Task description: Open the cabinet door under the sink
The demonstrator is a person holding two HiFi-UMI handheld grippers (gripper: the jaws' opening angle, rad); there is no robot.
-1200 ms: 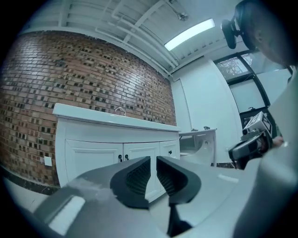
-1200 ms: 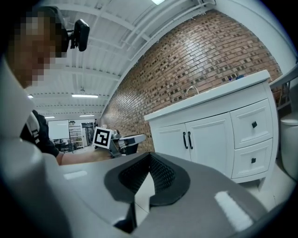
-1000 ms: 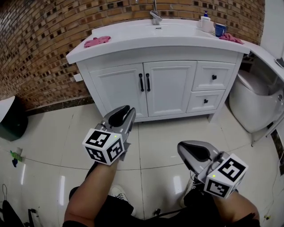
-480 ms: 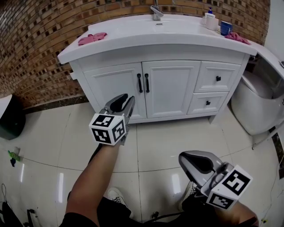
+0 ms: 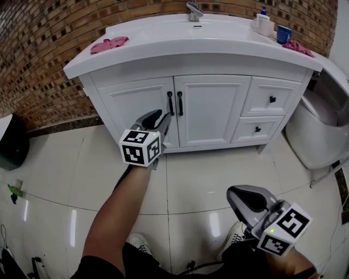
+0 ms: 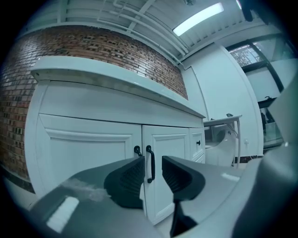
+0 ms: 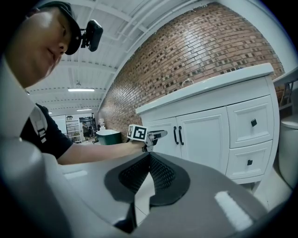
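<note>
The white cabinet under the sink has two doors, the left door [image 5: 139, 111] and the right door [image 5: 210, 109], both closed. Each carries a black bar handle [image 5: 169, 103] [image 5: 179, 103] at the centre seam. My left gripper [image 5: 162, 117] is held level just in front of the seam. Its jaws have just been opening and stand open with nothing between them. In the left gripper view, the right door's handle [image 6: 151, 174] shows through the gap of the left gripper [image 6: 152, 162], farther off. My right gripper [image 5: 239, 194] hangs low at the right, shut and empty, [image 7: 149, 158].
On the white countertop [image 5: 163, 38] are a faucet [image 5: 193, 10], two pink cloths [image 5: 109, 43] [image 5: 299, 48], a blue cup [image 5: 282, 34] and a soap bottle [image 5: 263, 22]. Two drawers [image 5: 271, 98] [image 5: 256, 129] sit right of the doors. A toilet [image 5: 319, 120] stands at the right, a dark bin [image 5: 11, 144] at the left.
My left gripper has moved forward to the cabinet doors and its jaws have spread apart. The right gripper has drifted slightly lower and to the right.
</note>
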